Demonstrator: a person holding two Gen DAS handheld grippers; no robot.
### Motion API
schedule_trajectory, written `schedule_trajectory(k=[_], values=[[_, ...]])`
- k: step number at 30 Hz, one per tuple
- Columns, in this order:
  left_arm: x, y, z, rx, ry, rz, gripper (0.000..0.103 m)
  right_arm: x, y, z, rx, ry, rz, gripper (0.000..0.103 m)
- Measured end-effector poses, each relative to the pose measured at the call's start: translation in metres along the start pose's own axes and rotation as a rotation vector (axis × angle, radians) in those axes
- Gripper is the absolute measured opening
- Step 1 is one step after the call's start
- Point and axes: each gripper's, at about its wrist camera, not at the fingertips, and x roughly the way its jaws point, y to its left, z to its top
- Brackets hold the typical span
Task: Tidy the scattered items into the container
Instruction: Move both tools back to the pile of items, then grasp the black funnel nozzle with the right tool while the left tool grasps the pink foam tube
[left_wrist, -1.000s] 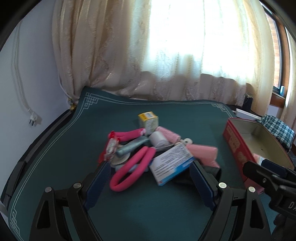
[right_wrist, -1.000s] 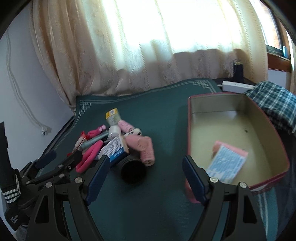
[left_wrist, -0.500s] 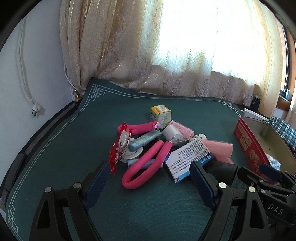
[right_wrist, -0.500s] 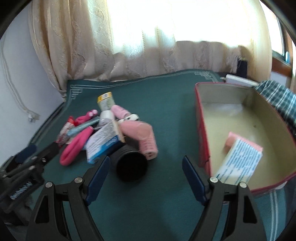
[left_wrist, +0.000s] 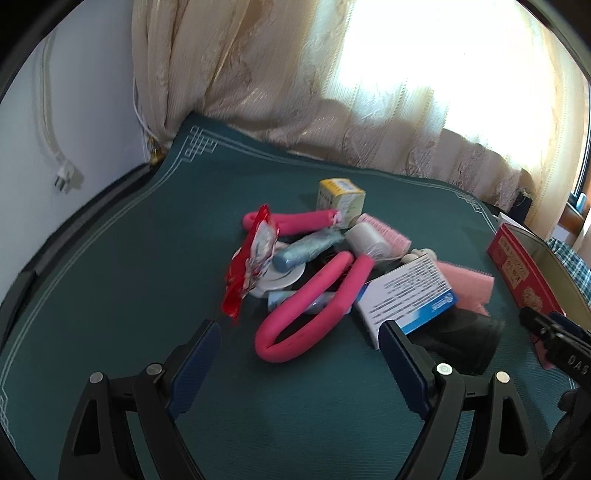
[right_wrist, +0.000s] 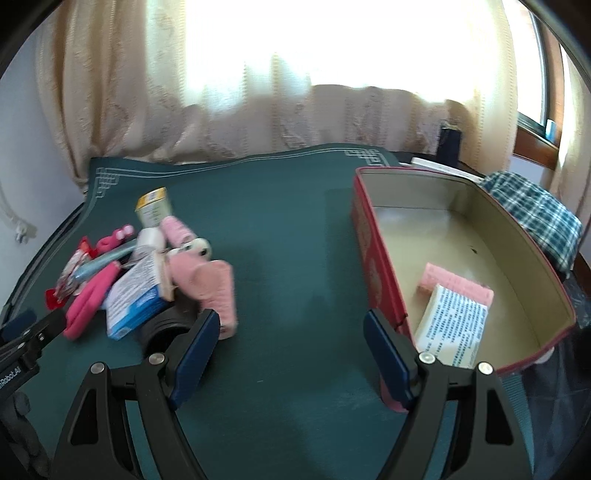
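Here, the pile (left_wrist: 332, 266) on the bench (left_wrist: 129, 277) overlaps itself: a black cylinder (left_wrist: 461, 343) lies half hidden under a white-blue box (left_wrist: 410, 295), and small items beneath the bent pink foam rod (left_wrist: 314, 306) cannot be identified. The tin (right_wrist: 373, 258) is cut off at the right edge in the left view. Its long axis runs from near to far, open side up; inside lie a pink pad (right_wrist: 458, 284) and a printed box (right_wrist: 450, 325). Left tool (left_wrist: 299, 354): released, wide apart, empty, just short of the rod. Right tool (right_wrist: 291, 343): released, empty, between pile and tin.
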Motion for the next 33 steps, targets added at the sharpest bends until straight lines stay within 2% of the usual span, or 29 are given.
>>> schedule_trajectory(k=[3,8,12,20,23,26,33], values=[[0.008,0.006,-0.001,-0.013,0.023,-0.019,0.089,-0.003,0.005,-0.002,-0.016,-0.01,0.034,0.083],[0.019,0.009,0.005,-0.004,0.054,-0.053,0.089,-0.012,0.036,-0.008,-0.113,-0.027,0.156,0.083],[0.03,0.006,0.01,0.029,0.082,-0.077,0.089,-0.011,0.055,-0.012,-0.178,-0.03,0.196,0.083],[0.06,0.007,0.015,0.03,0.166,-0.138,0.088,0.006,0.045,-0.014,-0.11,0.028,0.258,0.083],[0.061,0.004,0.014,0.044,0.174,-0.152,0.064,0.01,0.043,-0.014,-0.096,0.047,0.272,0.083],[0.058,0.001,0.011,0.058,0.167,-0.157,0.049,0.011,0.044,-0.015,-0.099,0.054,0.282,0.083],[0.041,0.006,-0.003,0.009,0.156,-0.22,0.045,0.014,0.043,-0.016,-0.091,0.07,0.296,0.083]])
